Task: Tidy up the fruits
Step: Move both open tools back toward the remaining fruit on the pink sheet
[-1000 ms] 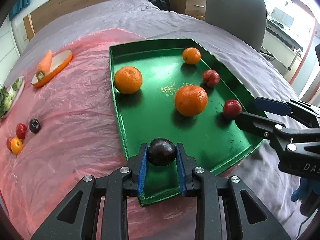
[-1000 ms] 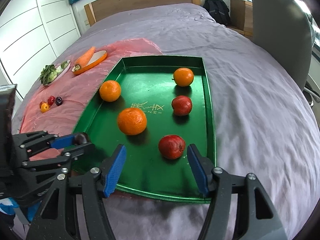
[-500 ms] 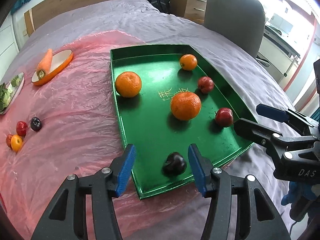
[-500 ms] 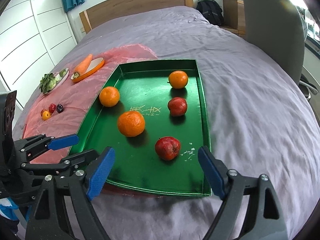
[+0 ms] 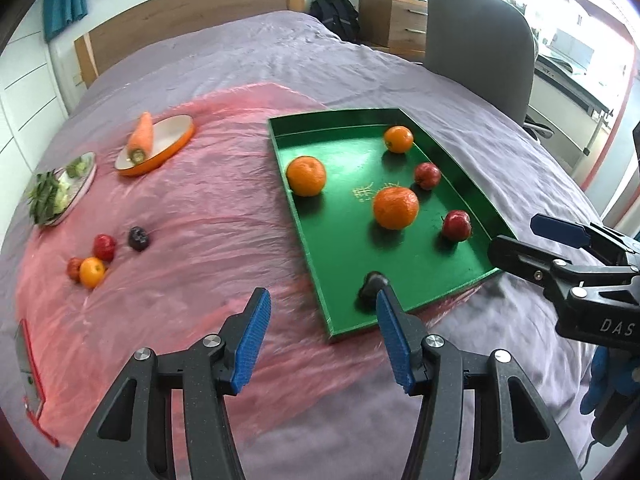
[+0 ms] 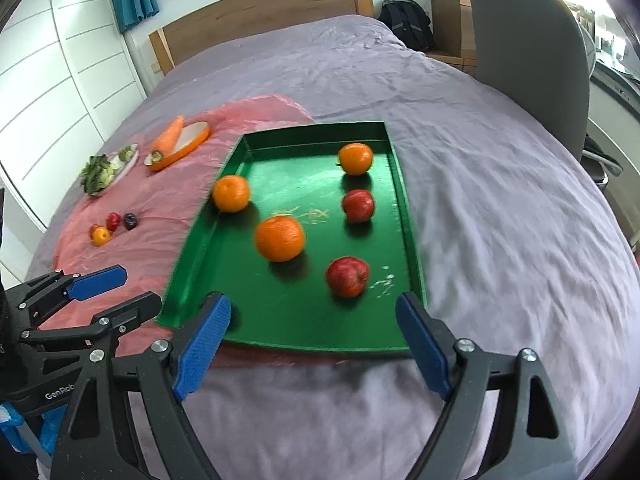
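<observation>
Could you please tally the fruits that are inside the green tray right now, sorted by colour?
Orange: 3
Red: 2
Dark purple: 1
Total: 6 fruits in the green tray

We see bright daylight entering from the window (image 5: 576, 52) at right, blown out to white. Fruits cast soft shadows on the green tray (image 5: 344, 240). Fisheye bending and dark vignetting mark the edges; slight blur softens everything.
</observation>
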Demonstrator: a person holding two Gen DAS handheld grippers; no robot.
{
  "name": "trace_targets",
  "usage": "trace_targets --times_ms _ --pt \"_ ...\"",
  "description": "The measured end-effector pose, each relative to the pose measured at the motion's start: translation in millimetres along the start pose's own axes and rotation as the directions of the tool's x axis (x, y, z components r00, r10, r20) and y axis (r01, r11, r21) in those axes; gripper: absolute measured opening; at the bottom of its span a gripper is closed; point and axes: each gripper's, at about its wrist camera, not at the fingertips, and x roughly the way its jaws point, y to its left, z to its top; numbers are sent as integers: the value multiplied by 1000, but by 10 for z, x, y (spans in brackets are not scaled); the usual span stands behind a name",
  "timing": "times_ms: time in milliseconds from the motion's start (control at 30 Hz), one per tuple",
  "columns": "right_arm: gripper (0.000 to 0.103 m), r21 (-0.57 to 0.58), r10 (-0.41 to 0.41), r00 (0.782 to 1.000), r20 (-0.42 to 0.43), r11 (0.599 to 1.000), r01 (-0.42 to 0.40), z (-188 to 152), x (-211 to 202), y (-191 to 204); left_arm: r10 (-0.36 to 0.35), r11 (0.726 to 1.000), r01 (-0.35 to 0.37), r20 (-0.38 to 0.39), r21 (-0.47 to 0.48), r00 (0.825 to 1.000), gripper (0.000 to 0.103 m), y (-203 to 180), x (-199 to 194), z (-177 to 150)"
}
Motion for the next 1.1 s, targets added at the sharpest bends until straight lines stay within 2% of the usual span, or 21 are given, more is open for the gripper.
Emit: trace_targets --times_ms 533,1100 --pt "103 16 126 992 12 992 -126 -183 -397 522 81 994 -79 29 -73 996 49 458 -649 -378" --pt "103 -86 152 988 21 985 -150 -440 -884 1261 151 976 -134 91 -170 984 49 973 -1362 -913"
